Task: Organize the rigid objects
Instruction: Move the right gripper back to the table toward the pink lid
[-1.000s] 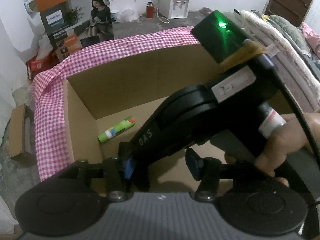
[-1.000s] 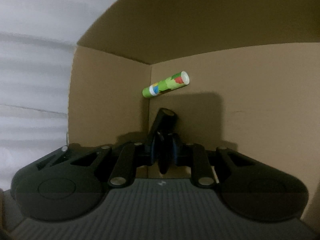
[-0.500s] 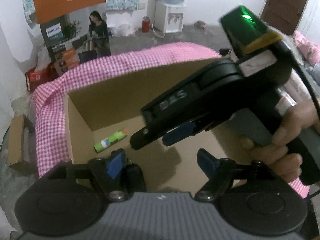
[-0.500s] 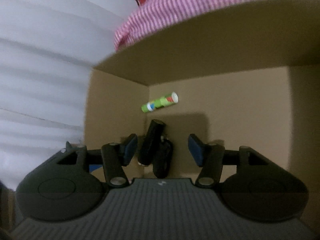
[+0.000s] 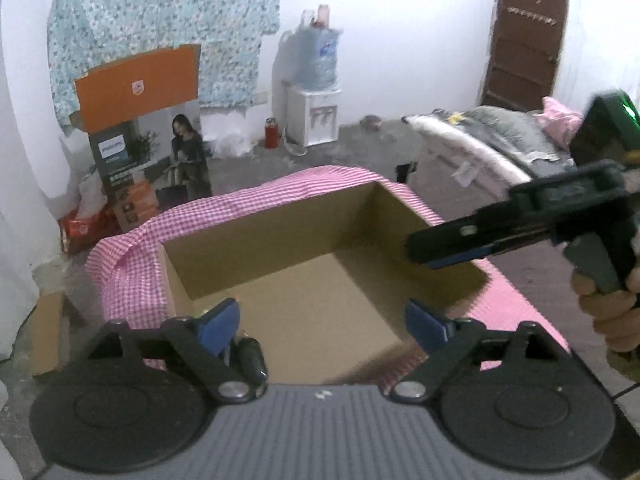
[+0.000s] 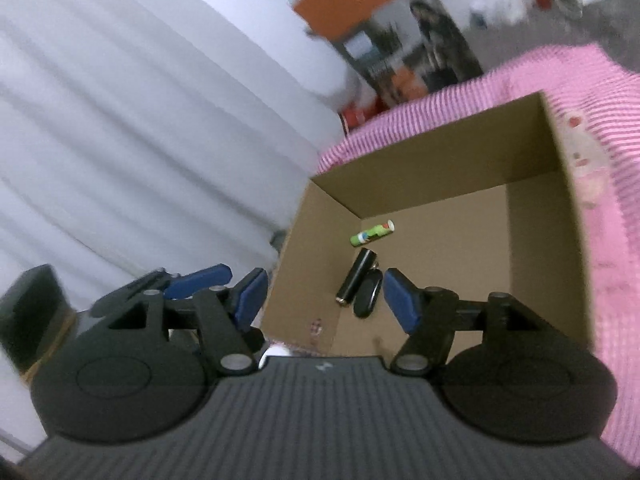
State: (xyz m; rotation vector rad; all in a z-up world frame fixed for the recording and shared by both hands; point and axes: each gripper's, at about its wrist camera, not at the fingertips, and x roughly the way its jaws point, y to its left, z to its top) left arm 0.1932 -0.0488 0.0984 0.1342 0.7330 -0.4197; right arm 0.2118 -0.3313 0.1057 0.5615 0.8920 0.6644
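Note:
An open cardboard box (image 5: pixel 280 236) stands wrapped in pink checked cloth (image 5: pixel 128 280). On its floor near the left wall lie a green tube (image 6: pixel 372 233), a black cylinder (image 6: pixel 356 276) and a black oval piece (image 6: pixel 368 300), the last two touching. My right gripper (image 6: pixel 326 302) hangs above the box, its jaws opening with nothing between them. My left gripper (image 5: pixel 320 326) is over the box's near edge, jaws opening too, and holds nothing. The black pieces (image 5: pixel 250 360) show just behind its left finger. A hand (image 5: pixel 608 308) holds the right gripper (image 5: pixel 424 248) at the right.
Printed cartons (image 5: pixel 136 84) stand at the back left and a water dispenser (image 5: pixel 314 116) at the back wall. A bedding pile (image 5: pixel 500 136) lies right of the box, before a brown door (image 5: pixel 524 32). A white curtain (image 6: pixel 120 120) hangs left. A small carton (image 5: pixel 48 332) lies on the floor.
Both grippers rose out of the box and drew back while opening. The right gripper let go of the black oval piece, which now lies beside the black cylinder on the box floor.

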